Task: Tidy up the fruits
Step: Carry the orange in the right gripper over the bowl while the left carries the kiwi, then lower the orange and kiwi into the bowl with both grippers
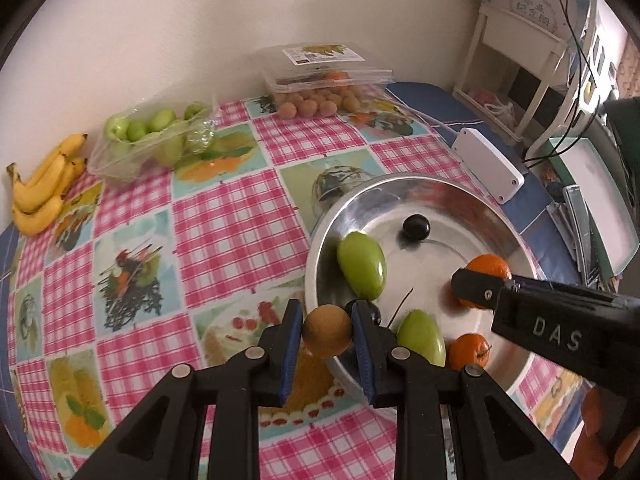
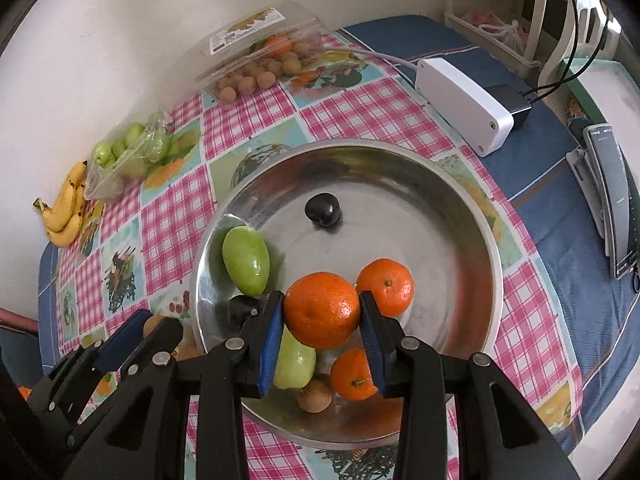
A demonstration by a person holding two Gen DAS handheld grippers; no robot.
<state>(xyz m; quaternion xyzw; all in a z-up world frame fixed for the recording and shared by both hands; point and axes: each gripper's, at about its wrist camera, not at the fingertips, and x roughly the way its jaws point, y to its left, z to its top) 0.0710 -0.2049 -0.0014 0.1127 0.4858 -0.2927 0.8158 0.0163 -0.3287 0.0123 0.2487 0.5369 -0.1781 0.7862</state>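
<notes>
Checked tablecloth (image 2: 360,112) spread under everything, blue cover showing at its right edge. Big steel bowl (image 2: 472,216) sitting near the front edge, already loaded: two green fruits, a dark plum (image 2: 322,209), loose mandarins. Along the wall edge, bananas (image 1: 44,196) at the left corner, then the open tray of green fruit (image 1: 148,140), then the clear box of longans (image 1: 320,100) further right.

Right gripper (image 2: 322,312) clamped on a mandarin (image 2: 322,310), blue pads pressed to both sides, hanging above the bowl's near half. Left gripper (image 1: 326,332) pinched on a single brown longan (image 1: 326,331), poised just outside the bowl's left rim.

Risks from here, as a judgement: round, smooth skins and narrow pads, so a tilt could squirt either fruit free. Dropped from height, mandarin likely to knock the fruit beneath and roll. Longan released short of the rim, off across the cloth. Both tools converging on one bowl, collision possible.
</notes>
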